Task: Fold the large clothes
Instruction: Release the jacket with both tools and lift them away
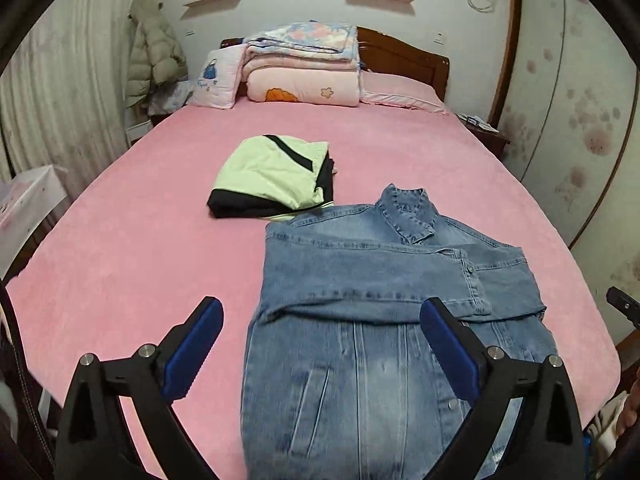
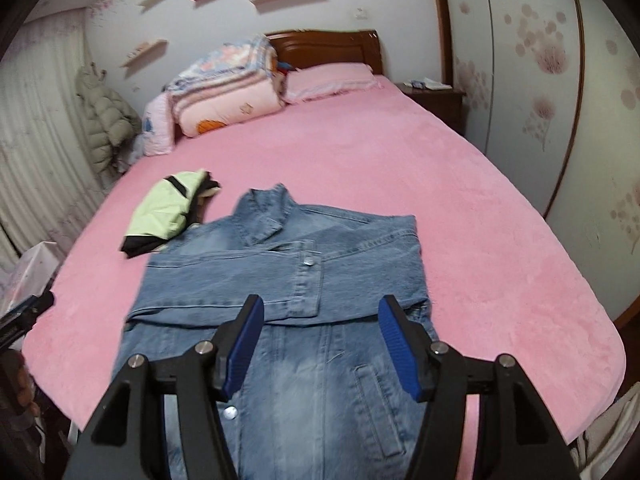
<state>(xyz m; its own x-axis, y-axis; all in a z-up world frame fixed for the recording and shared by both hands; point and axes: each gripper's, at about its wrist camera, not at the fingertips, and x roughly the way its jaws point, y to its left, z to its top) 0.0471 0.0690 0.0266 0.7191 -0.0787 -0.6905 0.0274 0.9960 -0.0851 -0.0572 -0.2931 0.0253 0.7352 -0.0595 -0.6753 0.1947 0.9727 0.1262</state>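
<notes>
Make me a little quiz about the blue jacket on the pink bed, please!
1. True or false: both sleeves of the denim jacket are folded across its chest.
2. What lies just beyond the jacket's collar? A) a folded green and black garment B) a red towel C) a pair of shoes
3. Fill in: the left gripper and the right gripper are both ____, holding nothing.

Key
1. True; one cuff lies on top of the other sleeve.
2. A, the green and black garment on the pink bed.
3. open
</notes>
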